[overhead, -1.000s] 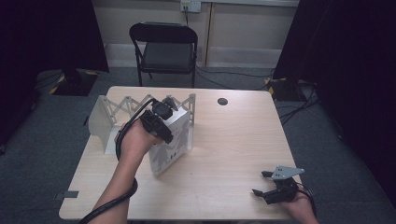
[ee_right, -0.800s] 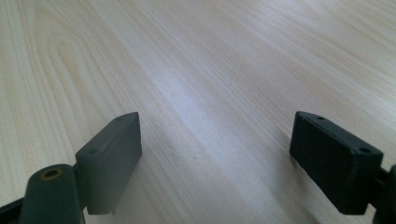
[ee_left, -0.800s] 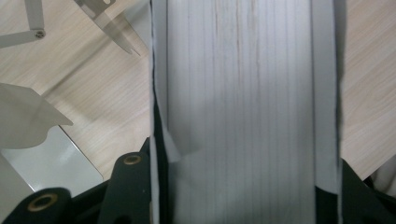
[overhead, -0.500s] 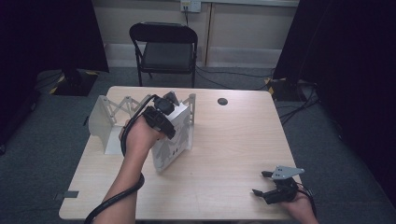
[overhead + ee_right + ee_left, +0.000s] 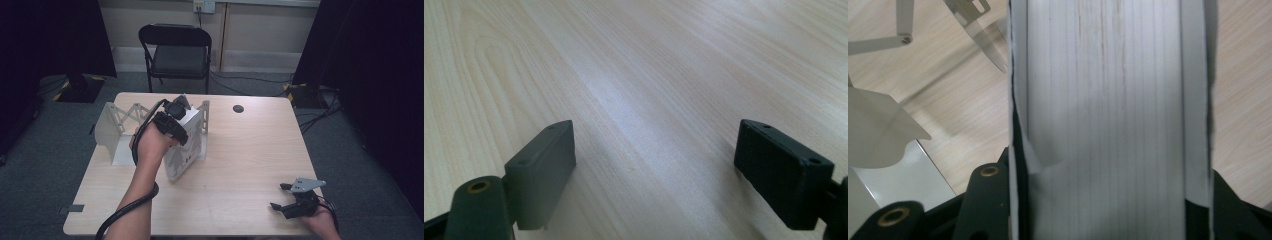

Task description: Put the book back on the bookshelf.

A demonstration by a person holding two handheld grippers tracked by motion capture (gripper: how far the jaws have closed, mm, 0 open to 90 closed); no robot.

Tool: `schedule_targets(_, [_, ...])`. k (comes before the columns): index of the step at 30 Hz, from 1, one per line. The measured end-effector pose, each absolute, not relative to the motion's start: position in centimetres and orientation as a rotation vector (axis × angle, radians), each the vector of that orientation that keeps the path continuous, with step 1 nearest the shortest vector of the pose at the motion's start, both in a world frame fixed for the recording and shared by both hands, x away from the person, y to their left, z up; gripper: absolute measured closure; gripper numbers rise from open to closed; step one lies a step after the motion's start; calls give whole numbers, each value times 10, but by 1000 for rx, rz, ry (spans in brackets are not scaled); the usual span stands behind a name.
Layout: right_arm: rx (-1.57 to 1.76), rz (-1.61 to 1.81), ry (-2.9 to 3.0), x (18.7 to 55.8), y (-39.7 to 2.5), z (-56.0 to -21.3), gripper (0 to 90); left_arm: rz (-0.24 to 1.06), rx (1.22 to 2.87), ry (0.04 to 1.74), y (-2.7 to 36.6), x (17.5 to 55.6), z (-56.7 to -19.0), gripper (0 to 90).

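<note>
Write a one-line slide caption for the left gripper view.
Left gripper clamps a thick white book by its page edge above the wooden table.

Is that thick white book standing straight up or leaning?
Leaning. The book tilts on the table, gripped along its top by the left gripper, beside the metal rack.

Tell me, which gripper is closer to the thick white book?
Left. The left gripper is clamped on the white book beside the metal rack. The right gripper rests open near the table's front right corner, far from it.
</note>
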State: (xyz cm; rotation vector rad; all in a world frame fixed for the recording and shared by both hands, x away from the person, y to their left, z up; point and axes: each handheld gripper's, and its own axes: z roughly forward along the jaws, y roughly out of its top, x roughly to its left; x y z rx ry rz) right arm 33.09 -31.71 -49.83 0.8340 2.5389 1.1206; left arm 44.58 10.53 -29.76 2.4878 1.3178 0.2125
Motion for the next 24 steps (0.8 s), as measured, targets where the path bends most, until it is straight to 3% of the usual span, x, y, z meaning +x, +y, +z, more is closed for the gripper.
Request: schedule_targets(24, [831,1121,2539,331,-317,-498,162,206,2417,1443,104,461,-301,531])
